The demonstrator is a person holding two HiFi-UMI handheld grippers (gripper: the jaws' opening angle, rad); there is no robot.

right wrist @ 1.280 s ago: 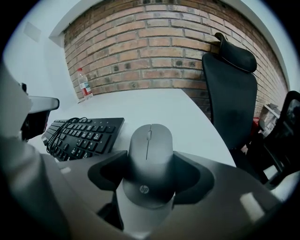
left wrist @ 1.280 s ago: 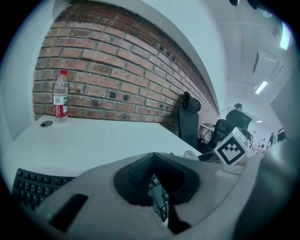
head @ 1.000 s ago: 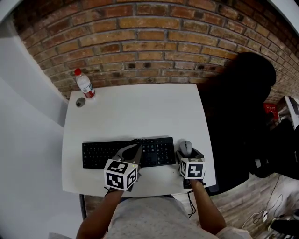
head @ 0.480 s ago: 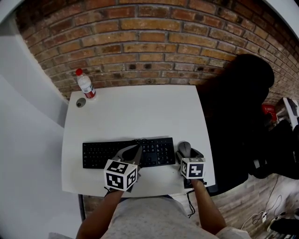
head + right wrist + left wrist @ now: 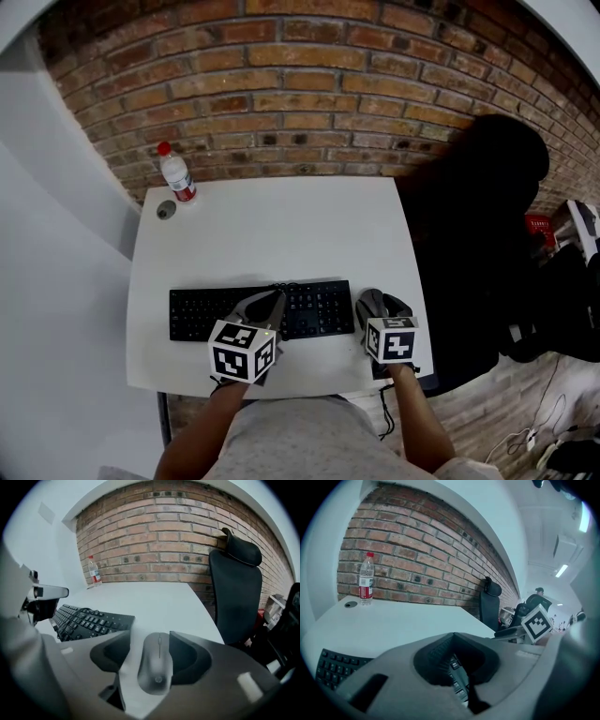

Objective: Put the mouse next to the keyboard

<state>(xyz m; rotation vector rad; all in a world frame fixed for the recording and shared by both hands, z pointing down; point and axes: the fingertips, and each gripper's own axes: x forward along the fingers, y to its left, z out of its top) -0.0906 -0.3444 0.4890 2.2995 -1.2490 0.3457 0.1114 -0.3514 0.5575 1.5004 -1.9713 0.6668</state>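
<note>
A grey mouse [image 5: 372, 302] [image 5: 156, 663] lies on the white table [image 5: 281, 234], just right of the black keyboard [image 5: 253, 312] [image 5: 89, 618]. My right gripper [image 5: 380, 306] [image 5: 153, 637] straddles the mouse, its jaws having just been closing. A strip of table shows between the left pad and the mouse, so the pads do not clamp it. My left gripper [image 5: 275, 298] [image 5: 453, 634] hovers over the keyboard's middle with its tips together and nothing held.
A water bottle [image 5: 176, 174] [image 5: 366, 578] stands at the table's far left corner, with a small round cap [image 5: 166, 211] beside it. A black office chair [image 5: 478, 244] [image 5: 236, 588] stands right of the table, by the brick wall. The table's right edge runs close to the mouse.
The right gripper's marker cube has shifted slightly toward me, and its jaws stand a little narrower around the mouse. The left gripper and the keyboard have stayed put.
</note>
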